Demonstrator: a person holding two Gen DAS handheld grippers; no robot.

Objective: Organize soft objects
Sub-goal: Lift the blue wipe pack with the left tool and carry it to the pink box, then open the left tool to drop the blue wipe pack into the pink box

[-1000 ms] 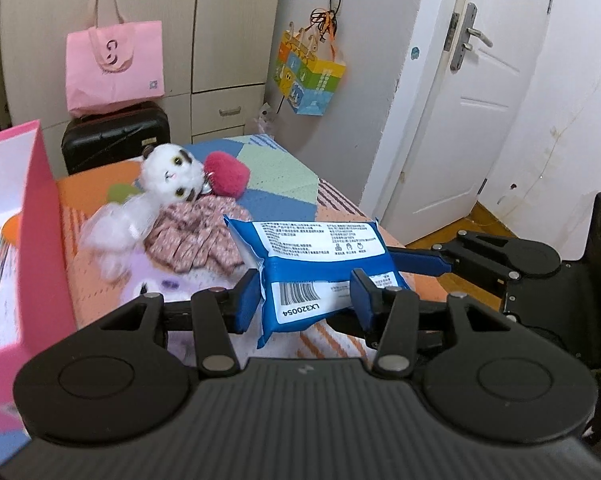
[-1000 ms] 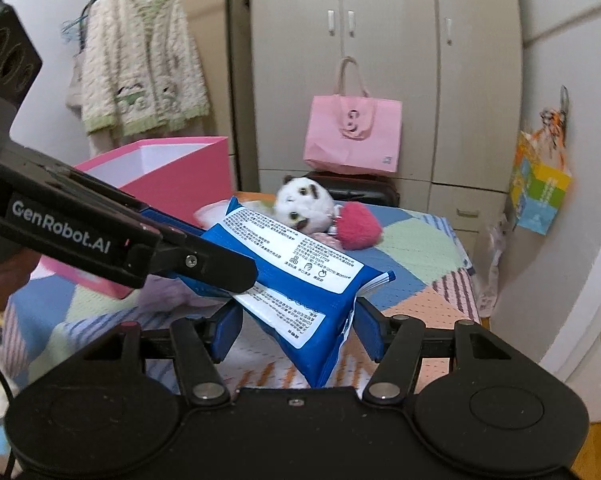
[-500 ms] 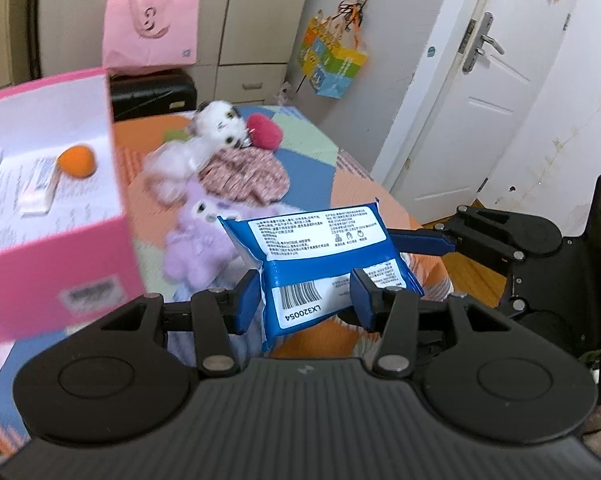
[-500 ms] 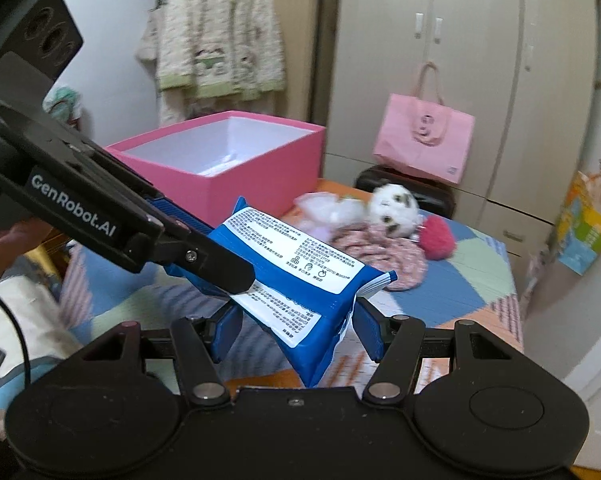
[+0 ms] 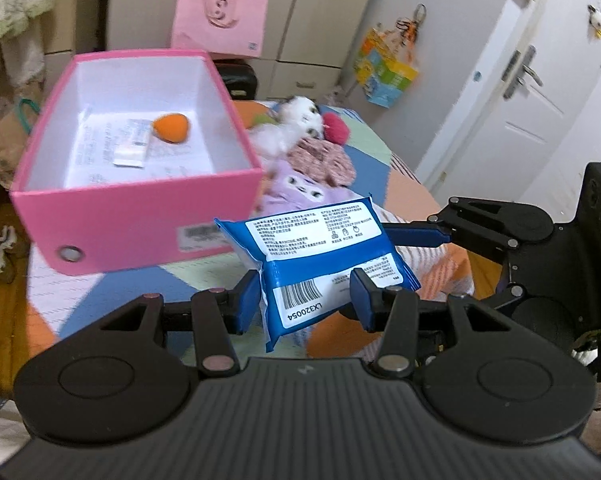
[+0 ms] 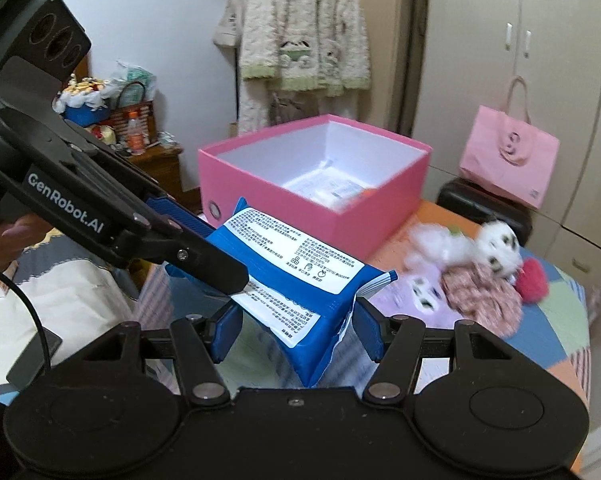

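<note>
A blue wipes pack (image 5: 320, 252) with a white label hangs in the air between both grippers. My left gripper (image 5: 304, 296) is shut on its barcode end. My right gripper (image 6: 296, 328) is shut on the other end (image 6: 300, 292). A pink box (image 5: 140, 208) stands open to the left and beyond the pack; it holds an orange soft toy (image 5: 171, 128) and papers. The box also shows in the right wrist view (image 6: 312, 200). A white plush (image 5: 300, 120), a purple plush (image 5: 300, 188) and a red pompom (image 5: 336, 130) lie on the patchwork bed (image 5: 380, 160).
A pink paper bag (image 5: 220, 24) sits on a black case (image 5: 240, 80) by the cupboards. A white door (image 5: 520, 92) is at the right. A fluffy cardigan (image 6: 304, 24) hangs behind the box. A cluttered wooden stand (image 6: 156, 160) is at the left.
Both grippers have swung left with the pack held between them. The pink box has come into full view just beyond the pack, and the plush toys have shifted right.
</note>
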